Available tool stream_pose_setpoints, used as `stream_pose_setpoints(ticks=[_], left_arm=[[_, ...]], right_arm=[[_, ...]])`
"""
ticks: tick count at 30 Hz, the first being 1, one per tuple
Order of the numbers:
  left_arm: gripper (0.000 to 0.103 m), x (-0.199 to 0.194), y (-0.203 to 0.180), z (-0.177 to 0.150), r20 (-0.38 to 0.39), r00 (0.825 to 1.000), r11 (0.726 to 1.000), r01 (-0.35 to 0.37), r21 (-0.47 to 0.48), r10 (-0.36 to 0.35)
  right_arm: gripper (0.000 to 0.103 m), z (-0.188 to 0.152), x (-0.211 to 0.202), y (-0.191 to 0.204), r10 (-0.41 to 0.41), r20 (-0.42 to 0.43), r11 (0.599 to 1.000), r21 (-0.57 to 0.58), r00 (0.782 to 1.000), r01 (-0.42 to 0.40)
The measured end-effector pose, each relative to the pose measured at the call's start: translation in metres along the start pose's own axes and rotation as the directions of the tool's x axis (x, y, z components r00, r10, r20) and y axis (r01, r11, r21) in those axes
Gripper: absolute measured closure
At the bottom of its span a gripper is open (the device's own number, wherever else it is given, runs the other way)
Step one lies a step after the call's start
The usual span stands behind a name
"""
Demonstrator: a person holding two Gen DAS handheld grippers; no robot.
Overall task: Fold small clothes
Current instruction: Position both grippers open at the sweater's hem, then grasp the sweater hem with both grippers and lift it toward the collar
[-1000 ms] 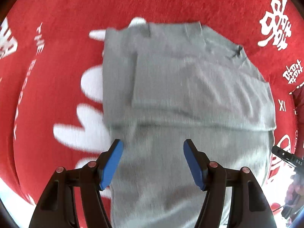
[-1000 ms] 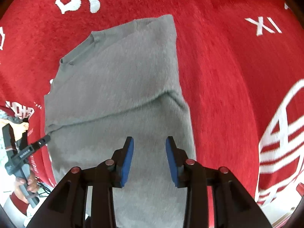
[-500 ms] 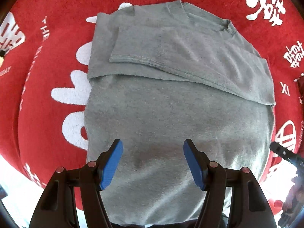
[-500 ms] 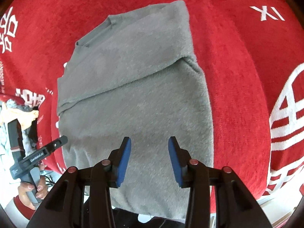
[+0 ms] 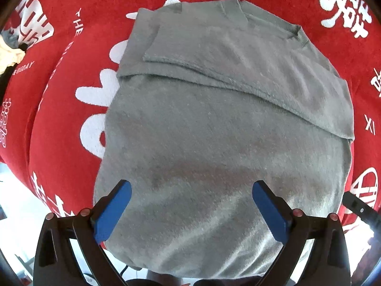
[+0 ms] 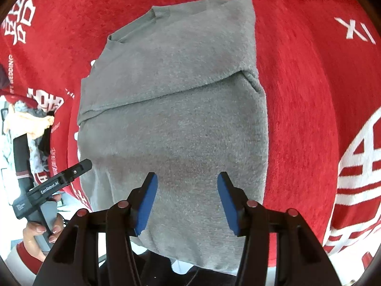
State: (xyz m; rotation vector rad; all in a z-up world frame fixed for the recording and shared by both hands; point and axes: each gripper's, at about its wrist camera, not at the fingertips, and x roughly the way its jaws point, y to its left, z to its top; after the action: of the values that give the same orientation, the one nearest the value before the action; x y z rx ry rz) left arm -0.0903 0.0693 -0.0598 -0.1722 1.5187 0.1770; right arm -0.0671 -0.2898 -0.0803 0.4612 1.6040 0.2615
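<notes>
Nearest the left wrist camera, the left gripper [image 5: 190, 205] points straight down with its blue-padded jaws opening, spread wide above the grey sweater [image 5: 214, 128] and pressing on nothing. The right gripper [image 6: 188, 202] tilts down over the same garment, its jaws also opening, the cloth below them but not pinched. The grey sweater lies flat on the red cloth [image 5: 62, 76] printed with white characters that covers the desk; its near hem hangs a little over the desk's near edge. Further out, a sleeve is folded across the chest, its cuff edge running diagonally, and the ribbed collar [image 6: 160, 13] sits at the far end. At the left of the right wrist view, a hand [image 6: 40, 228] holds the other gripper's handle, and beyond it lies a heap of other clothes [image 6: 31, 121]
</notes>
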Motion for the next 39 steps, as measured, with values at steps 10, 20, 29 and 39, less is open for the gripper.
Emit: stream_pose_setpoints(ticks=[10,20,29,39], left_arm=[[0.001,-0.001,0.001,-0.017,-0.017,1.0,1.0,0.011,0.006,-0.011],[0.001,-0.008,0.022,-0.064,-0.048,0.992,0.991,0.119,0.052,-0.117],[0.001,-0.004,0.081,-0.103,-0.048,0.983,0.984,0.18,0.004,-0.179],[0.001,0.02,0.118,-0.134,-0.079,0.956,0.955,0.289,0.07,-0.283]], right_arm=[[0.022,-0.014,-0.012,0.015,-0.021,0.066,0.998,-0.065,0.998,0.026],[0.017,-0.061,-0.003,0.04,-0.086,0.025,0.983,-0.159,0.996,0.089],[0.017,-0.115,0.002,0.003,-0.046,-0.033,0.998,0.042,0.998,0.047],[0.017,-0.175,0.025,-0.03,-0.024,-0.085,0.994,0.106,0.996,0.033]])
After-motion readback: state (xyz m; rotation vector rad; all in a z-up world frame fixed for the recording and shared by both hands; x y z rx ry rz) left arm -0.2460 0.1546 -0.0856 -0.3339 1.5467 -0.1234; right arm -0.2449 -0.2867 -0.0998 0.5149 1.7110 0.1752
